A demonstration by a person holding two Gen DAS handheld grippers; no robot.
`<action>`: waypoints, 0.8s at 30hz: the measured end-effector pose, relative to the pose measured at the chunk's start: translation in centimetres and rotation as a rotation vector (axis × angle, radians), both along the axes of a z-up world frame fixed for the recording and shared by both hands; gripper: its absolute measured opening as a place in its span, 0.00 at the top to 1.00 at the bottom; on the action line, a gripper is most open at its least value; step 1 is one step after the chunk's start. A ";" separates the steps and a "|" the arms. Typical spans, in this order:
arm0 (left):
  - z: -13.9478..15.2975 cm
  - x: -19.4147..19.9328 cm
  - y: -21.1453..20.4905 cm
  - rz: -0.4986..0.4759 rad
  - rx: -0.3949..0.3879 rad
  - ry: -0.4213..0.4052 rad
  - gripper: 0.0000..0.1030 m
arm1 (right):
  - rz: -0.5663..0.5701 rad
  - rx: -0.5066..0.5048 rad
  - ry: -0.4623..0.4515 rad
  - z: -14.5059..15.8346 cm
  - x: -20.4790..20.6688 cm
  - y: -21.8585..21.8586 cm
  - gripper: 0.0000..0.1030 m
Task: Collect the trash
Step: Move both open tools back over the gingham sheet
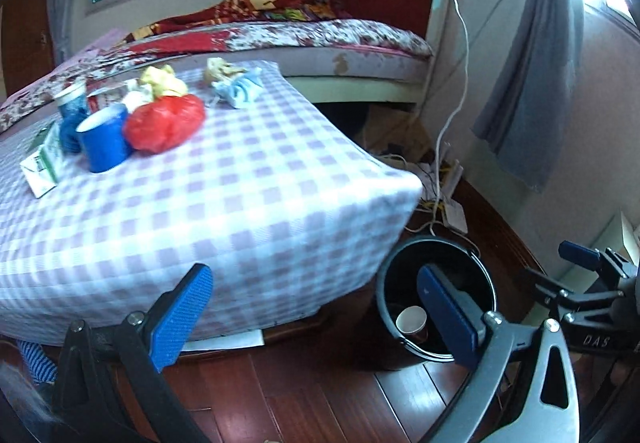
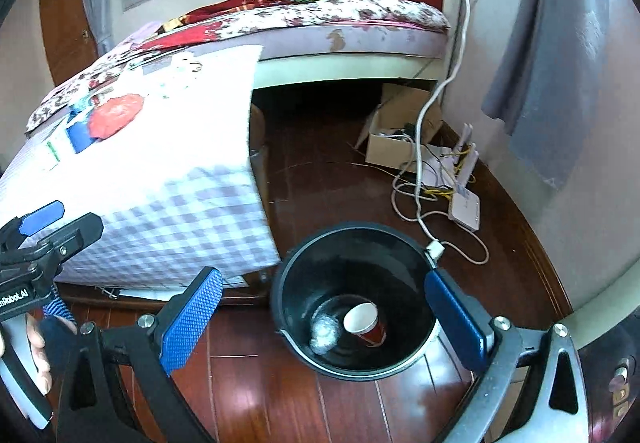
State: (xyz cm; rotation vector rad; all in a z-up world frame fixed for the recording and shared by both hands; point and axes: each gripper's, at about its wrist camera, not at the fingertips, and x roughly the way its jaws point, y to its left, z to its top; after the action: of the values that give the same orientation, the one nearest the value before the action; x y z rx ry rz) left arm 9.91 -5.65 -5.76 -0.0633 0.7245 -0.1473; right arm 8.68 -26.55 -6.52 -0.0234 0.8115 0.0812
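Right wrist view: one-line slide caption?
Open right tongs above black bin on the floor, holding a paper cup and foil ball, beside checked table.

Bucket mouth [image 2: 356,239] open, table [image 2: 180,203] beside.

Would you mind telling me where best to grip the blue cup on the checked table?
I would grip the blue cup across its side wall, just below the rim, coming from the near bare-cloth side: it stands upright, and the red bag crowds its right.

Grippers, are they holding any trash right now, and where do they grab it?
Nothing is held. The left gripper and the right gripper are both open and empty. A paper cup lies in the black bucket.
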 end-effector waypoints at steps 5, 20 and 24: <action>0.3 -0.5 1.5 0.025 -0.007 -0.010 0.01 | 0.029 -0.007 -0.011 0.9 -0.2 2.3 0.01; 3.1 -1.9 7.5 0.145 -0.027 -0.084 0.01 | 0.139 -0.030 -0.073 4.5 -0.2 8.9 0.01; 3.6 -2.0 9.1 0.170 -0.026 -0.098 0.01 | 0.160 -0.033 -0.083 5.0 0.2 10.7 0.01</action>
State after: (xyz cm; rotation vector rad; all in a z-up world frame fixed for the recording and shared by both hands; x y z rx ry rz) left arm 7.88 3.46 -2.17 -0.1415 0.6166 0.0025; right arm 8.90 -15.86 -1.53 -0.1221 0.7275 0.2170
